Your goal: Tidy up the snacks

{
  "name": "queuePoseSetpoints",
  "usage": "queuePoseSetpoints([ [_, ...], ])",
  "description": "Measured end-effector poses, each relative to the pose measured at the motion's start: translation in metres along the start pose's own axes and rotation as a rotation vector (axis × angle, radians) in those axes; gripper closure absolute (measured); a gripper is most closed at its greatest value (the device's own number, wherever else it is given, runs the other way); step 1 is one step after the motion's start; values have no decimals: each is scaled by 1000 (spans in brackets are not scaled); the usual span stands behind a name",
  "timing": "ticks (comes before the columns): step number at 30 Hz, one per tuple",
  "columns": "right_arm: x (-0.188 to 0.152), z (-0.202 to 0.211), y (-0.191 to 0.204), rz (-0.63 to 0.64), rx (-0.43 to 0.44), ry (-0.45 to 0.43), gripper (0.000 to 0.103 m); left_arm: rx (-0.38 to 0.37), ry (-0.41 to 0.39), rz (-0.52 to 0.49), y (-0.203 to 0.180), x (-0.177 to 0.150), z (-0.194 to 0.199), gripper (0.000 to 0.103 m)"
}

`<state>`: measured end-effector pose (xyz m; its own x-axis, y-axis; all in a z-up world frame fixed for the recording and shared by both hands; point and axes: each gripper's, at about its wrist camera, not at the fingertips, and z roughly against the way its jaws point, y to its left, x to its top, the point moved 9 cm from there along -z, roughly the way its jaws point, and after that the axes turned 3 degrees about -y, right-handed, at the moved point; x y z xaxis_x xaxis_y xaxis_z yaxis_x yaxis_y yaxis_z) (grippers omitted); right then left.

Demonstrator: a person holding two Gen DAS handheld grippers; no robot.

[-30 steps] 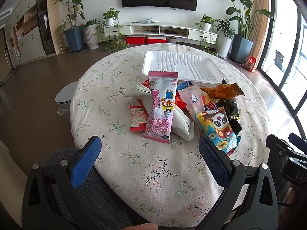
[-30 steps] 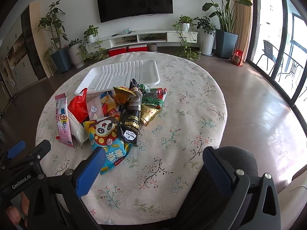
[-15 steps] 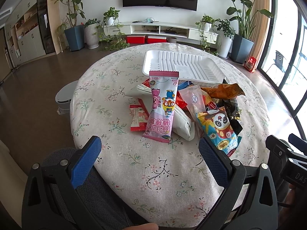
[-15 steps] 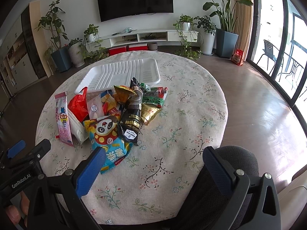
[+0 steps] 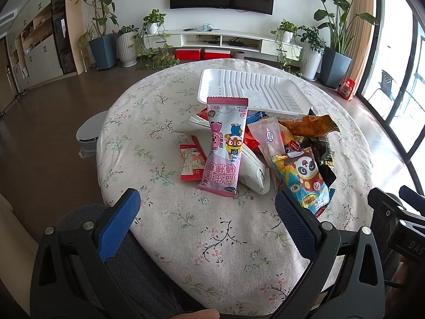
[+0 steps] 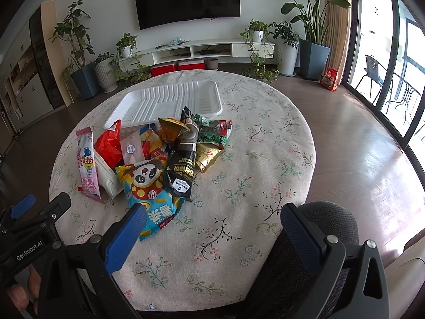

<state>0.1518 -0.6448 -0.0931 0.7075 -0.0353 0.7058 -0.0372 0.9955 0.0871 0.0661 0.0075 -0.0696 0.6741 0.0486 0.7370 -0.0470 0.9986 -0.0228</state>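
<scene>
Snacks [image 5: 255, 148] heaped beside white tray [image 5: 252, 90]; left hand-held gripper [image 5: 207, 212] and right hand-held gripper [image 6: 212, 228] spread, empty.

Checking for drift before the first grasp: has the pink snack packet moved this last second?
No. The pink snack packet keeps its place below the white tray.

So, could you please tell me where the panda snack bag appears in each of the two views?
Left wrist view: panda snack bag lies right of centre, at the pile's near right edge.
Right wrist view: the bag lies left of centre, nearest the camera.
Shared landmark: white tray behind the pile.
</scene>
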Motion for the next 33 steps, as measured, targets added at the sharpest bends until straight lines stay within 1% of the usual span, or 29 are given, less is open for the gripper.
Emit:
queuePoseSetpoints([
  [33,-1,-1,0,1,0,4,0,-1,6,2,1,-4,-3,0],
])
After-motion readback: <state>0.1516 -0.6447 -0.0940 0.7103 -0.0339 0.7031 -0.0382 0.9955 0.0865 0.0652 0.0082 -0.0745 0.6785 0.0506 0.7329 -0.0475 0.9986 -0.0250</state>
